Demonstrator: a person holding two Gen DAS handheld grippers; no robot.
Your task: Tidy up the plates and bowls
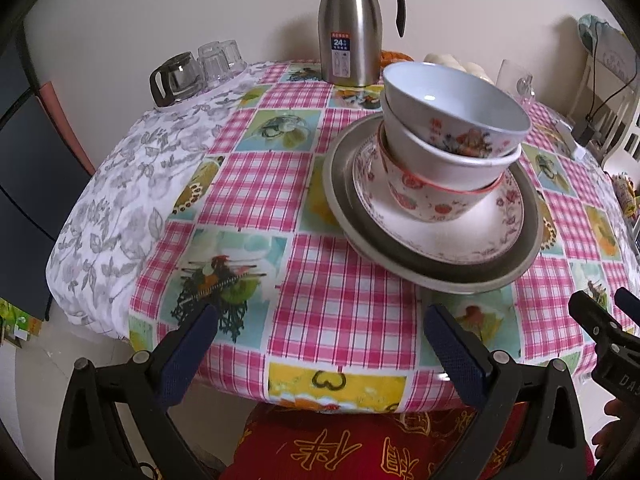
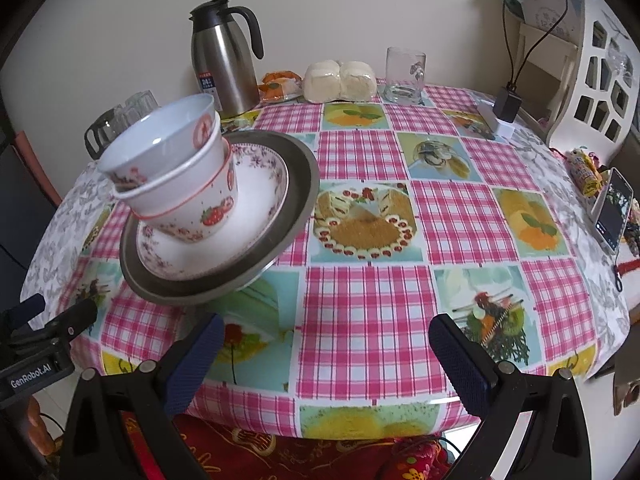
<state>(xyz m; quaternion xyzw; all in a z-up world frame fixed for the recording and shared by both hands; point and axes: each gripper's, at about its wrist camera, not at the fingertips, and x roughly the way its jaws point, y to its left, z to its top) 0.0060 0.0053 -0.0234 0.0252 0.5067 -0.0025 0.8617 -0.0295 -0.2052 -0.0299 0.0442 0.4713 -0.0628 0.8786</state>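
A stack stands on the checked tablecloth: a metal plate (image 1: 340,176) (image 2: 296,184) at the bottom, a floral white plate (image 1: 440,236) (image 2: 260,200) on it, and three nested white bowls (image 1: 448,120) (image 2: 172,160) on top. My left gripper (image 1: 320,332) is open and empty, low at the table's near edge, left of the stack. My right gripper (image 2: 324,344) is open and empty at the near edge, right of the stack. Each gripper shows at the side of the other's view.
A steel thermos jug (image 1: 352,28) (image 2: 224,60) stands at the back. Upturned glasses (image 1: 216,60) and a glass pot (image 1: 176,78) are back left. Wrapped buns (image 2: 340,82), a glass mug (image 2: 404,76), a charger (image 2: 506,104) and a phone (image 2: 612,212) lie to the right.
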